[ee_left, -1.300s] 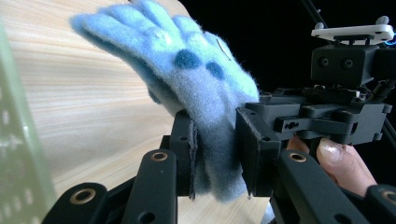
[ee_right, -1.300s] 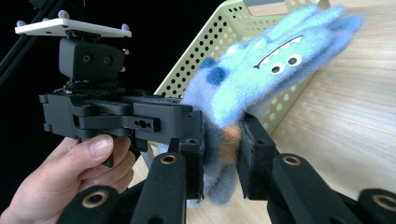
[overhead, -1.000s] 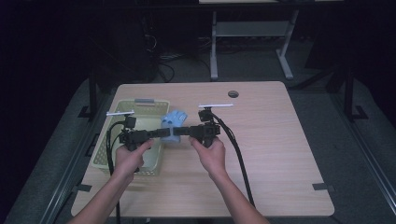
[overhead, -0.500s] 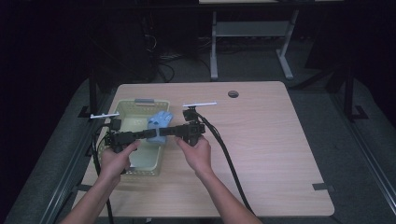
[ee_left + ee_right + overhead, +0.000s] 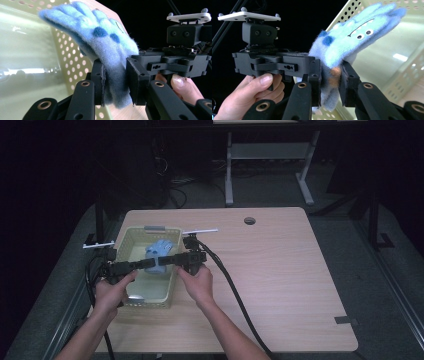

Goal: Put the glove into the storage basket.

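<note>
Evidently the soft, light, fuzzy blue knitted glove (image 5: 159, 251), hanging over the pale-green perforated plastic basket (image 5: 131, 237), is pinched at its cuff by both the left gripper (image 5: 115, 82) and the right gripper (image 5: 331, 82), flopping limply above.

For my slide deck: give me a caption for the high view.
Both grippers, left and right, hold a blue glove over a pale yellow basket on the table.
</note>
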